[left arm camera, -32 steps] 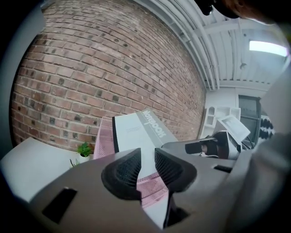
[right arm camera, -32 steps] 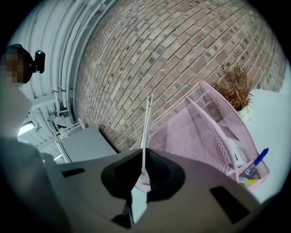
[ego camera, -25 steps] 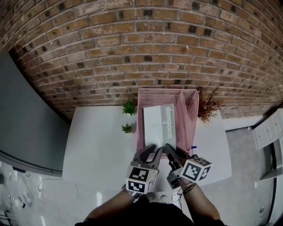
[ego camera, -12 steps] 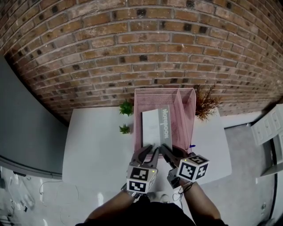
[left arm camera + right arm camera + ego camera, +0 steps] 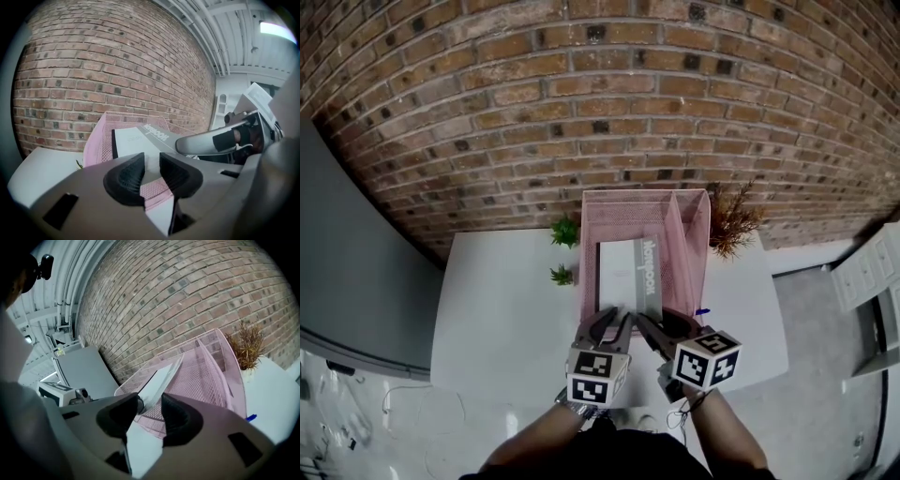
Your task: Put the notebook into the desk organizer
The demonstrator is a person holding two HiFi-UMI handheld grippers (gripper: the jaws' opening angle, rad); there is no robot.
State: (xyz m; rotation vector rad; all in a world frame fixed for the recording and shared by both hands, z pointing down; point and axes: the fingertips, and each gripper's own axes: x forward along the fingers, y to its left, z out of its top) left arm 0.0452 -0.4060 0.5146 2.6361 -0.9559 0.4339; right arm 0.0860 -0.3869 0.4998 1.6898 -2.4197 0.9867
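Left gripper (image 5: 614,319) (image 5: 151,164) holds its dark ribbed jaws a little apart, gripping nothing; through the gap show the white notebook's near edge and pink mesh. Just to its right, the right gripper (image 5: 654,323) (image 5: 150,408) is opening its jaws, with the notebook's near corner edge-on between them. Each carries a cube with black-and-white square markers. Across the white tabletop (image 5: 497,319), two small green plants (image 5: 564,231) stand just left of the pink wire-mesh desk organizer (image 5: 684,234) (image 5: 96,140) (image 5: 220,366). The flat white rectangular notebook (image 5: 626,272) (image 5: 136,143) (image 5: 159,380) lies inside the organizer's wider left compartment, its near end at the front rim by both grippers. A grey band along its right edge reads "Notebook". A small blue object (image 5: 701,311) (image 5: 251,417) lies beside the organizer's front right corner, and a dried brown plant (image 5: 733,223) (image 5: 246,350) stands further right, against the red brick wall (image 5: 581,94).
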